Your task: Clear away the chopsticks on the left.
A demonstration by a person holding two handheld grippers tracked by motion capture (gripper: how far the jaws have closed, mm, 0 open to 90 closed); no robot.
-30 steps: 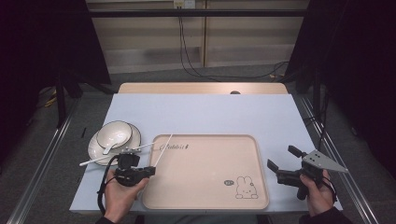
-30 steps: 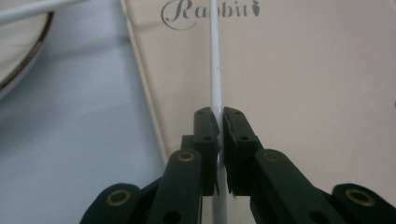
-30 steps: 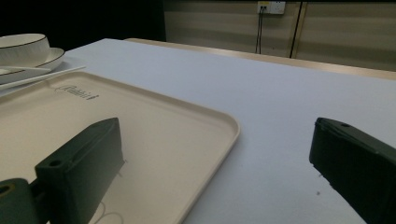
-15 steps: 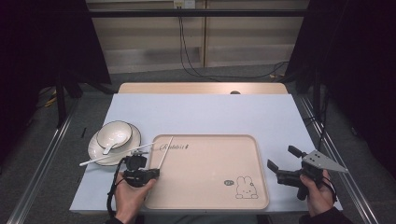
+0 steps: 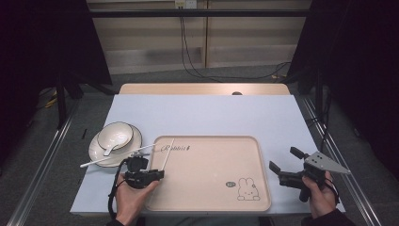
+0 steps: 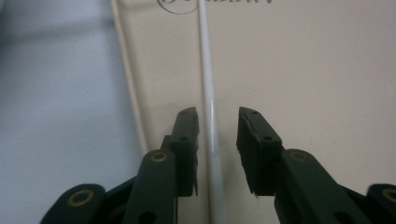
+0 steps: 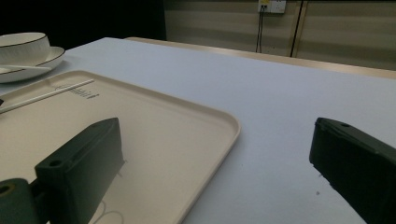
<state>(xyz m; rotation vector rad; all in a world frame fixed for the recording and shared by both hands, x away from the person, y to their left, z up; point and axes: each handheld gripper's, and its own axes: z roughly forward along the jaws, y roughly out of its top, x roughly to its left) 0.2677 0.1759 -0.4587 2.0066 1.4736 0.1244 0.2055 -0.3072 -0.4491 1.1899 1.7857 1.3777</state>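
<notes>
Straddling one white chopstick (image 6: 208, 93) lying on the beige tray (image 5: 211, 197), left gripper (image 6: 217, 126) jaws apart, not yet clamped. Second chopstick (image 5: 101, 160) rests across the plate. Right gripper (image 5: 282, 172) idle, agape.

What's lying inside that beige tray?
One white chopstick lies in the tray, between the left tool's open jaws. A hand hides the tray's near-left corner.

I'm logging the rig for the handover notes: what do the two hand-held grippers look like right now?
Both are black two-jaw tools. The left gripper has blocky black jaws with small screw holes and brass-coloured pivot pins, and a black cable looping back beside the hand. The right gripper carries a grey three-cornered plate on top. Its wrist shows a dark sleeve cuff.
</notes>
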